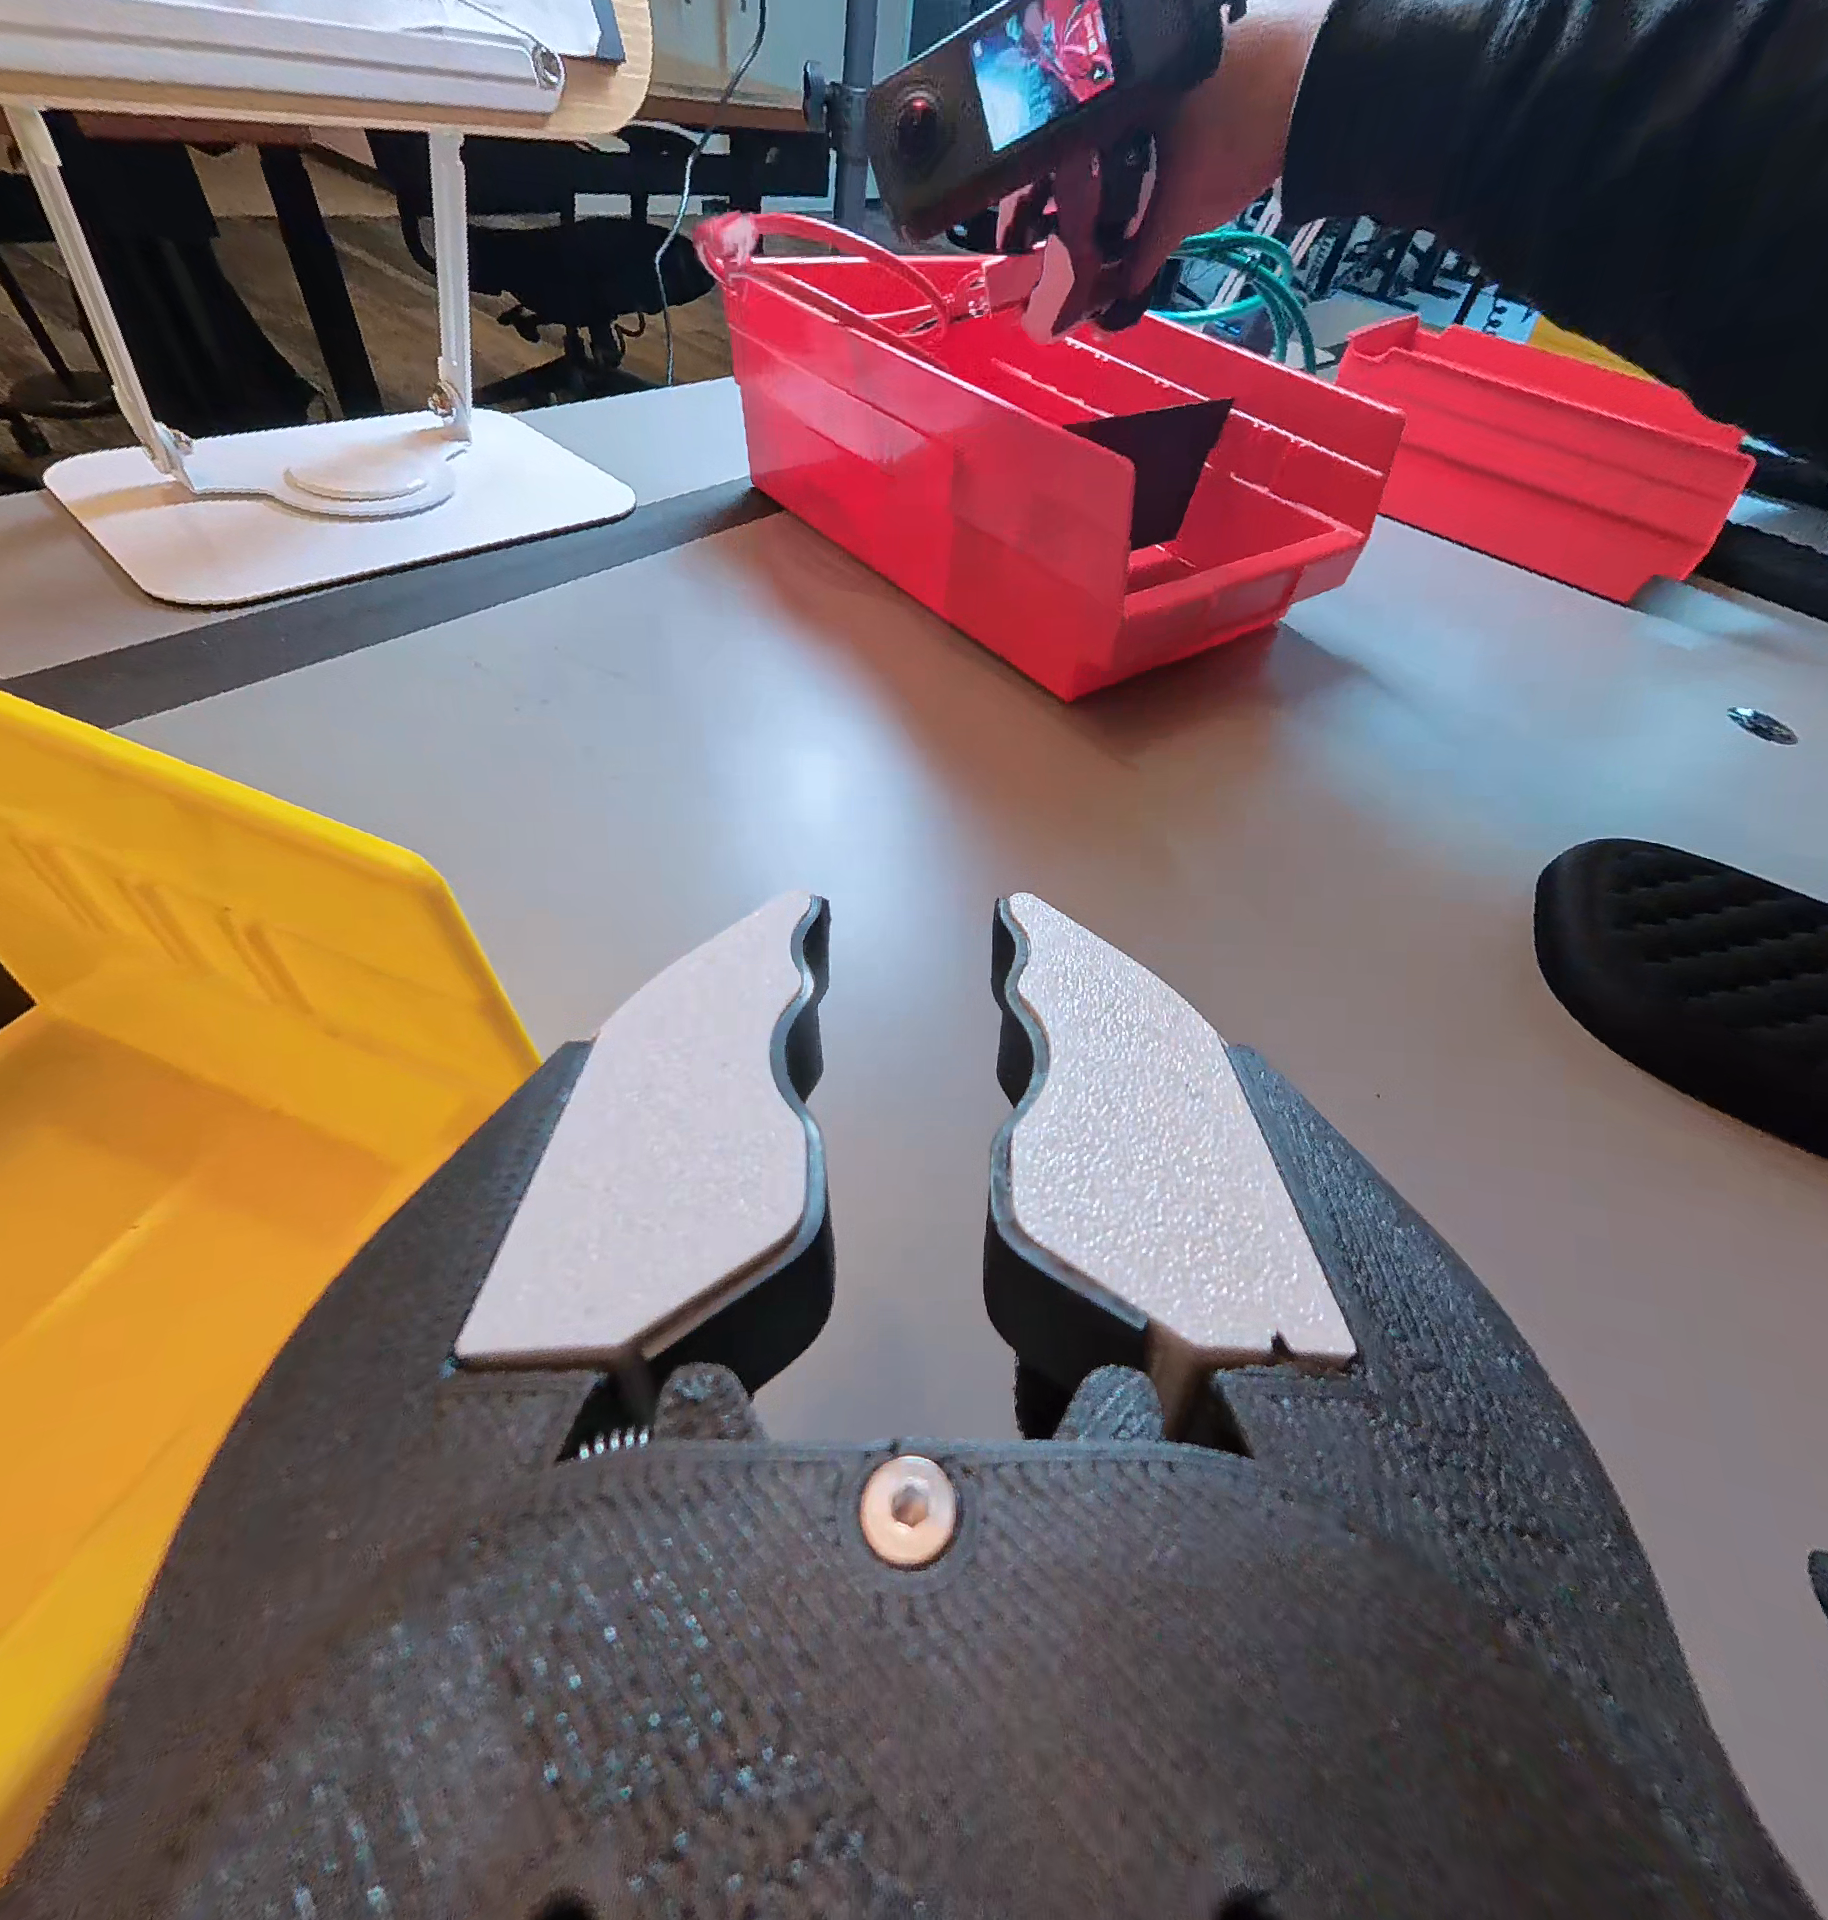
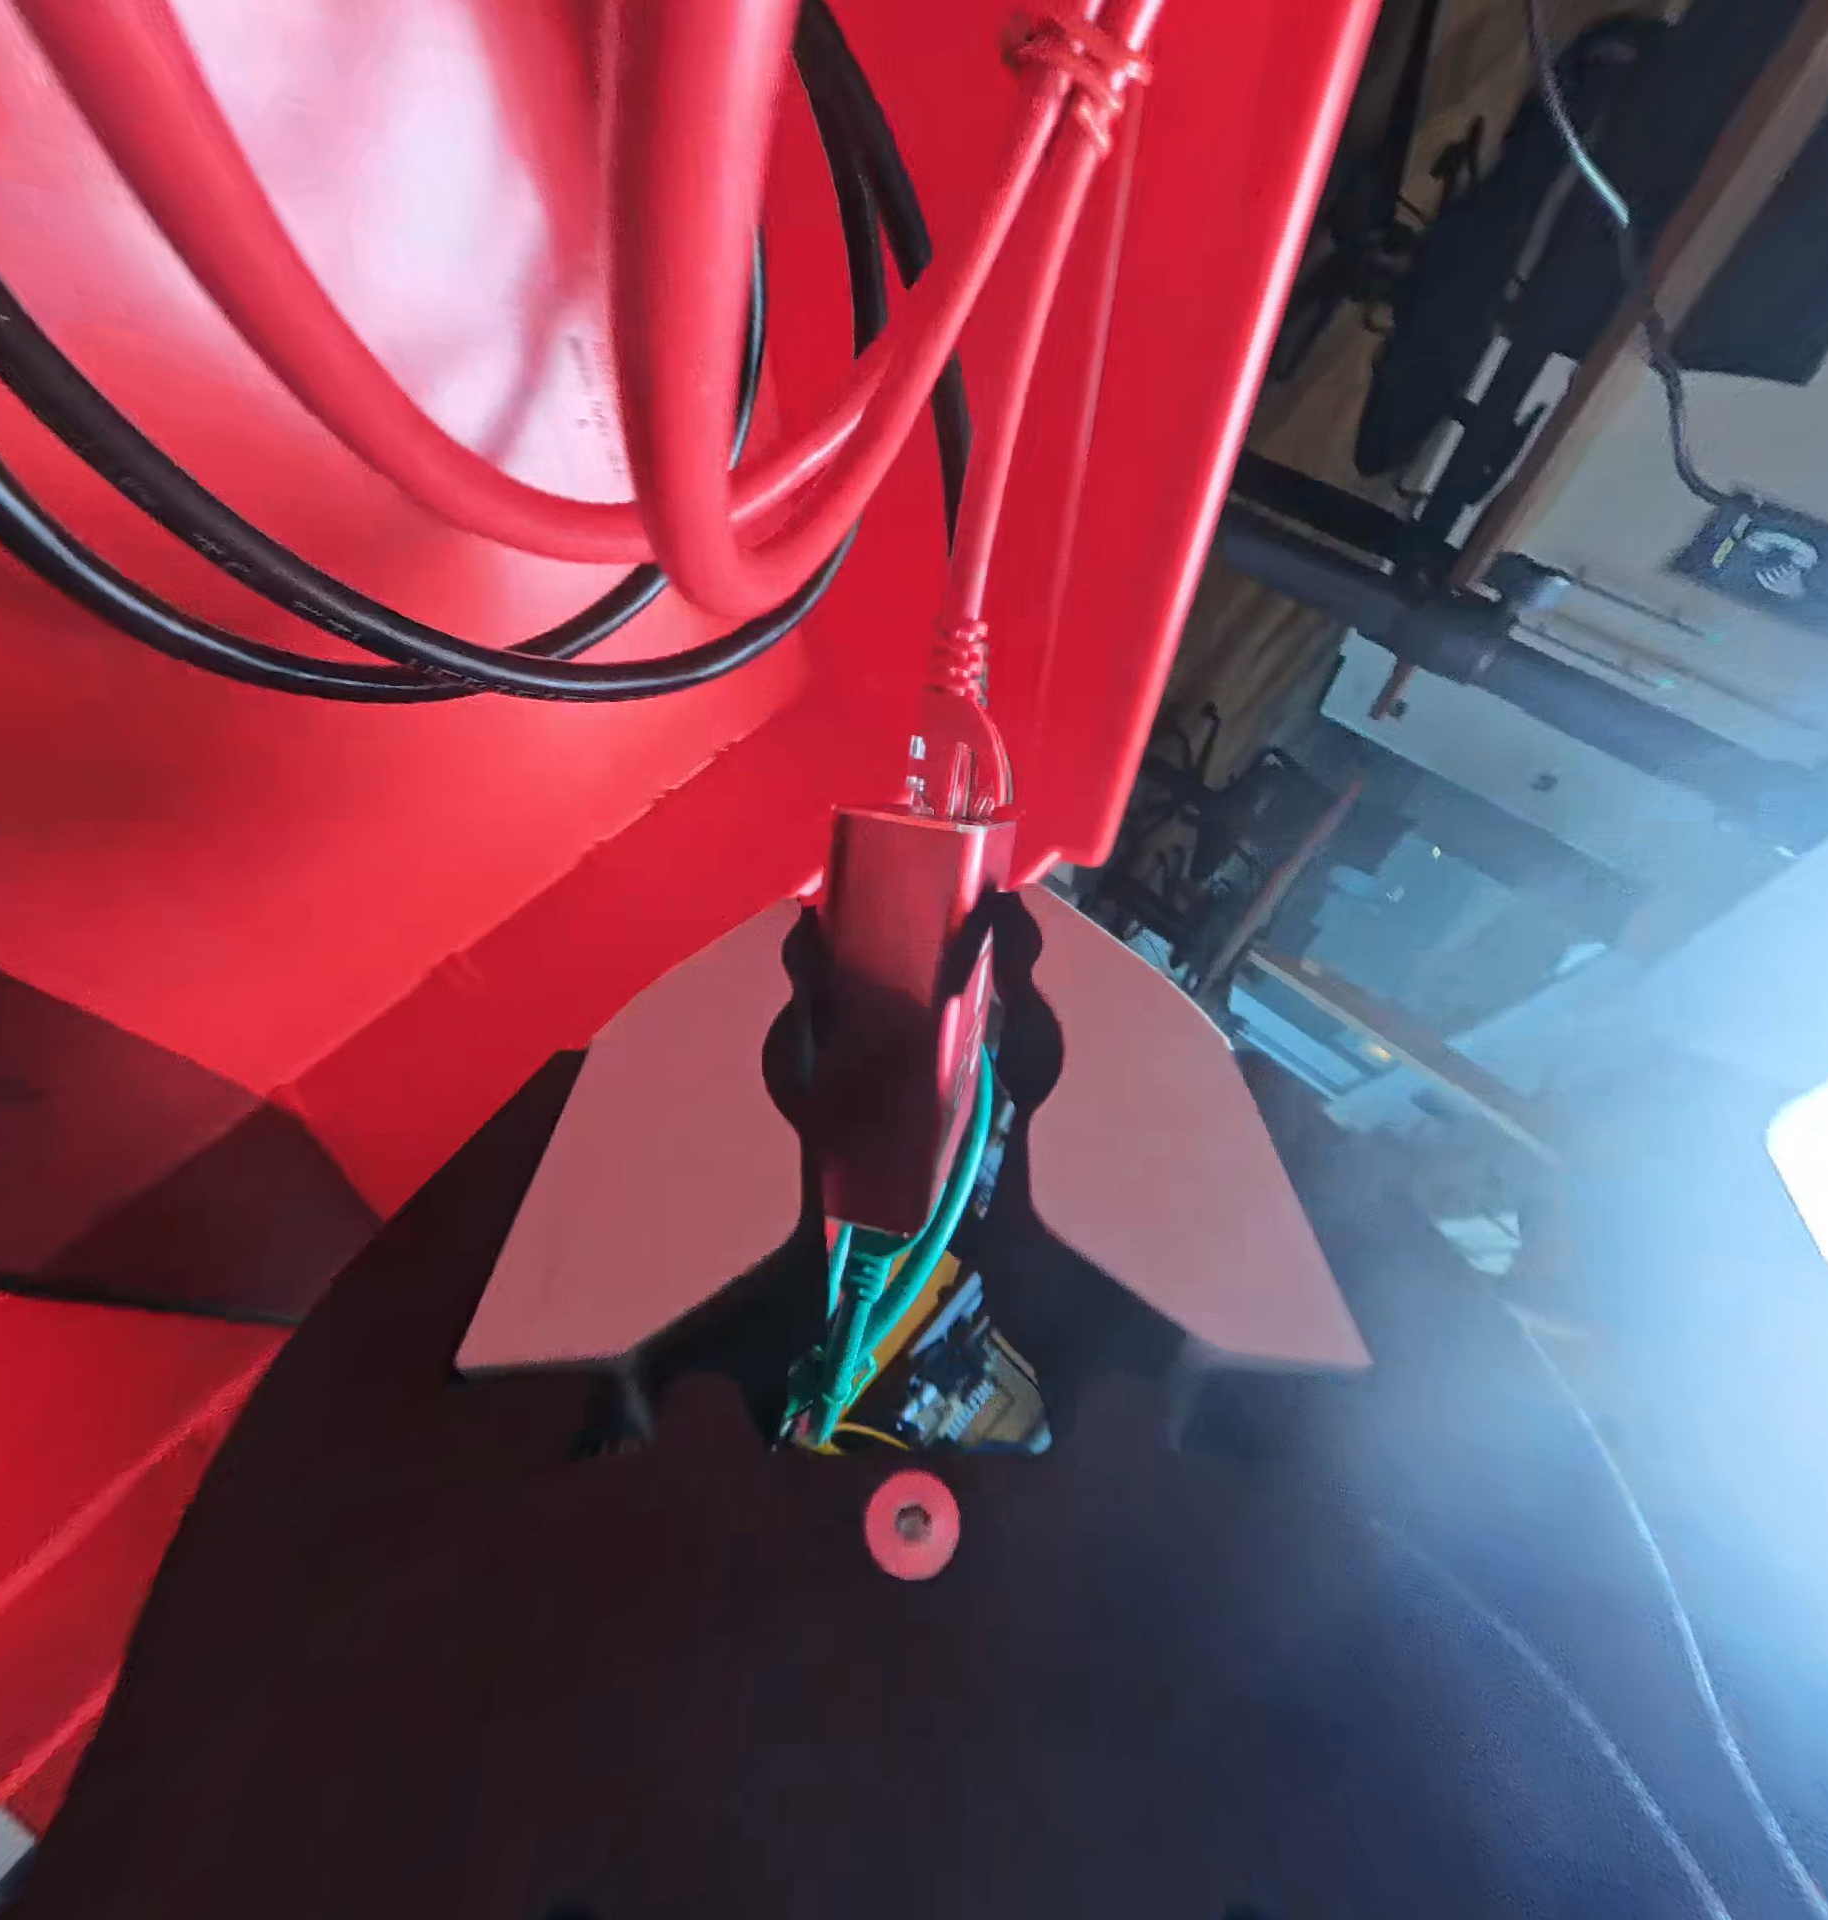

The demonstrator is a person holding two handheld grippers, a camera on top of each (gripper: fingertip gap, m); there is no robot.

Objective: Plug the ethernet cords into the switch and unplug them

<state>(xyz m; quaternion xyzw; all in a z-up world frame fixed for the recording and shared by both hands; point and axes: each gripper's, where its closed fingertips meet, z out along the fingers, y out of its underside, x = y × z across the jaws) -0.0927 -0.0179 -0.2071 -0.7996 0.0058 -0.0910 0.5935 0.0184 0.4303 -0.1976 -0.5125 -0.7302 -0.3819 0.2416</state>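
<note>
The right gripper [image 2: 915, 935] jaws hold the small switch [image 2: 894, 997] over the red bin [image 2: 266, 883], so lift slowly to keep its red cord [image 2: 957, 665] plugged in, while the left gripper [image 1: 910, 925] jaws wait half open over the tabletop [image 1: 993, 790].

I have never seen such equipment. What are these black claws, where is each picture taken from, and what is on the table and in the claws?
No robot here: a person holds two hand tools, each with two fingers and a camera looking along them. The left wrist view shows the left gripper, open and empty, above a grey table with a yellow bin and red bins. The right gripper, over a red bin, is closed on a small box with a red cable plugged in.
</note>
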